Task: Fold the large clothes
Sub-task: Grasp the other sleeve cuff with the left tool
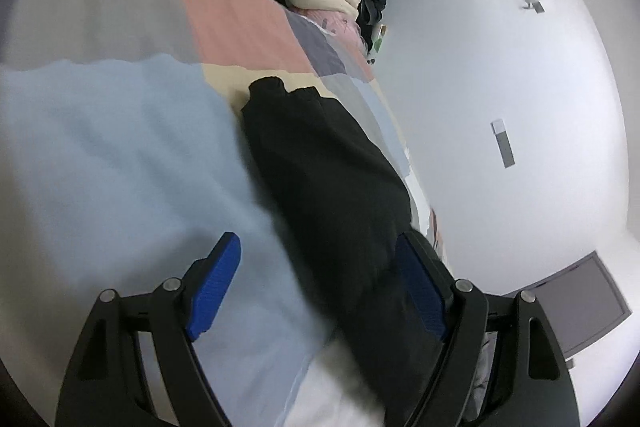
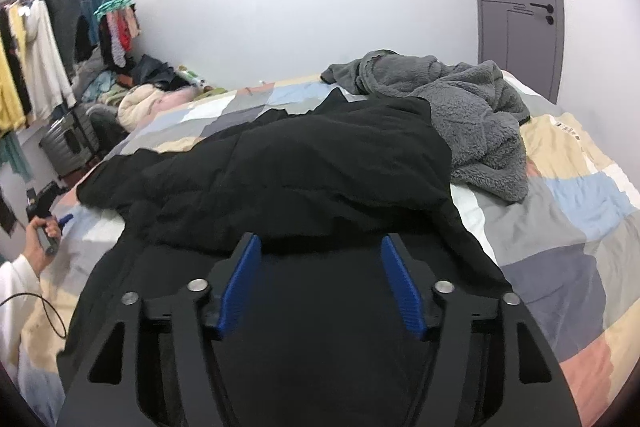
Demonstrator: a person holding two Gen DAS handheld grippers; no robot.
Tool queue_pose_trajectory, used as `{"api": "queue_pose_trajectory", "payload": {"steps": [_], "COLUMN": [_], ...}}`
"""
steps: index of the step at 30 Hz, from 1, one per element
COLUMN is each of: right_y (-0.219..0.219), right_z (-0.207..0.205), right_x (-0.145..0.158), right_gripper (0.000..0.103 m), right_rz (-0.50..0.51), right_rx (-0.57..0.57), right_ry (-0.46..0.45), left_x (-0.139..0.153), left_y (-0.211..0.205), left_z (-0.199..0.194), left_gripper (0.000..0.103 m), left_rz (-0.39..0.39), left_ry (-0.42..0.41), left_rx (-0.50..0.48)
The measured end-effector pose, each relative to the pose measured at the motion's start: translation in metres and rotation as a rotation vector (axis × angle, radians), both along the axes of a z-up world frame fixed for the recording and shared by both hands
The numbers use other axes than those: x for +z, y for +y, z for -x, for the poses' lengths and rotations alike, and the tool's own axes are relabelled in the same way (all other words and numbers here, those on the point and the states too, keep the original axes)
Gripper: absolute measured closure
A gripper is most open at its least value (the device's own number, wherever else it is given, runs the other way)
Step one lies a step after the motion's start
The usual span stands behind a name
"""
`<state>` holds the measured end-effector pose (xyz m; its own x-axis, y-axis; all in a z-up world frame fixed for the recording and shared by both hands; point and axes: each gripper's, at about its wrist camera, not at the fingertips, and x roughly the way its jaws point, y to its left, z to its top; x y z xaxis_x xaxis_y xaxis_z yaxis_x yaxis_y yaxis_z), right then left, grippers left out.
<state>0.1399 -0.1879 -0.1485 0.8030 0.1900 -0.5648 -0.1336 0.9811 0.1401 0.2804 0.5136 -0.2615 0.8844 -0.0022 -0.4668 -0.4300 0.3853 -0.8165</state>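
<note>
Right hand-held gripper (image 2: 320, 283) jaws apart, unclamped, above bulky black padded jacket (image 2: 280, 167) at frame centre on patchwork bed (image 2: 580, 227). Left hand-held gripper (image 1: 320, 287) apart over sleeve (image 1: 320, 155). Risk: thick slippery fabric slides, fold springs open.

A black jacket (image 2: 288, 171) is spread across a patchwork bed, bulky, matte and faintly quilted. In the right wrist view its body fills the middle, rumpled into soft ridges, with the near part lying flat toward 6 o'clock and one edge trailing off toward 9 o'clock. A sleeve (image 1: 320, 163) is seen in the left wrist view, laid out straight from 6 o'clock toward 12 o'clock, its gathered cuff (image 1: 266, 87) resting on a cream patch.
</note>
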Motion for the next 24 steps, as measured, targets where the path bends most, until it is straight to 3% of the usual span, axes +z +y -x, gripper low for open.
{"api": "queue_pose_trajectory", "payload": {"steps": [5, 11, 12, 14, 15, 16, 19, 24], "right_y": [0.013, 0.023, 0.022, 0.024, 0.025, 0.025, 0.021, 0.02], "right_z": [-0.014, -0.017, -0.017, -0.015, -0.013, -0.011, -0.008, 0.0], "right_x": [-0.002, -0.003, -0.002, -0.001, -0.001, 0.0, 0.002, 0.005], "right_gripper": [0.034, 0.029, 0.028, 0.027, 0.026, 0.025, 0.019, 0.019], "right_rz": [0.066, 0.065, 0.06, 0.056, 0.062, 0.066, 0.055, 0.062], "right_rx": [-0.027, -0.013, -0.009, -0.001, 0.001, 0.001, -0.002, 0.002], "right_ry": [-0.022, -0.019, -0.018, -0.022, -0.025, -0.028, -0.037, -0.052], "left_x": [-0.015, -0.011, -0.01, -0.009, -0.005, -0.001, 0.021, 0.074], "left_y": [0.022, 0.039, 0.04, 0.042, 0.04, 0.038, 0.026, 0.012], "left_z": [-0.034, -0.064, -0.068, -0.072, -0.072, -0.069, -0.058, -0.019], "left_gripper": [0.023, 0.027, 0.034, 0.06, 0.082, 0.091, 0.099, 0.102], "left_rz": [0.024, -0.004, -0.009, -0.012, -0.017, -0.025, -0.105, -0.233], "left_ry": [0.02, 0.024, 0.047, 0.069, 0.086, 0.076, 0.103, 0.123], "left_rx": [0.018, 0.016, 0.017, 0.02, 0.019, 0.015, 0.032, 0.105]}}
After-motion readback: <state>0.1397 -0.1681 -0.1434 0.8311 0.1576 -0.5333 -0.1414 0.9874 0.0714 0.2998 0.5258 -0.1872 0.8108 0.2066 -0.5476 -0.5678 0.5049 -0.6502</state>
